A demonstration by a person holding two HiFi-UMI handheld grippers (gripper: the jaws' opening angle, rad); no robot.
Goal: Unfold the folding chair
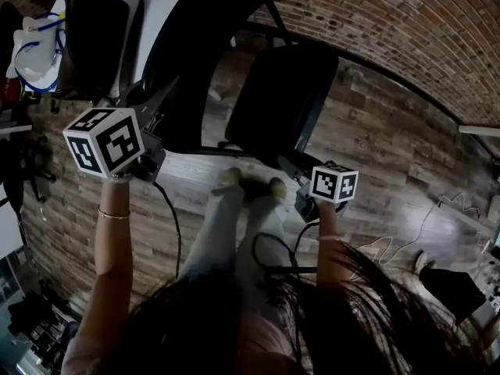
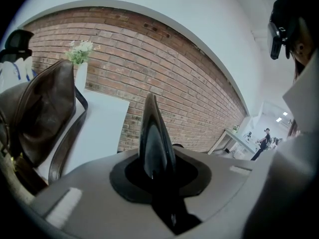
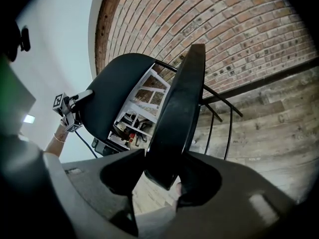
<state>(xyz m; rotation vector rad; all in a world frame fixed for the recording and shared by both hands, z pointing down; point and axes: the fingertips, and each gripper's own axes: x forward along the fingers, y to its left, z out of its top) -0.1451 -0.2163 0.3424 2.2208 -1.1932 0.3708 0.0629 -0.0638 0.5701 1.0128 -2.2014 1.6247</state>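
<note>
A black folding chair stands in front of me, its backrest (image 1: 183,45) to the left and its seat (image 1: 281,92) to the right. My left gripper (image 1: 162,100) is shut on the backrest's thin side edge (image 2: 154,133), which stands upright between the jaws of the left gripper (image 2: 157,158). My right gripper (image 1: 301,180) is shut on the front rim of the seat (image 3: 177,108), which runs edge-on between the jaws of the right gripper (image 3: 162,176). The right gripper view also shows the backrest (image 3: 109,98) and the thin metal frame rods (image 3: 219,118) behind the seat.
A brown bag (image 1: 98,37) lies on a white table (image 2: 99,128) at the left, next to a vase of flowers (image 2: 79,59). My legs and shoes (image 1: 250,184) stand just before the chair. Cables (image 1: 391,244) lie on the wooden floor at the right. A brick wall stands behind.
</note>
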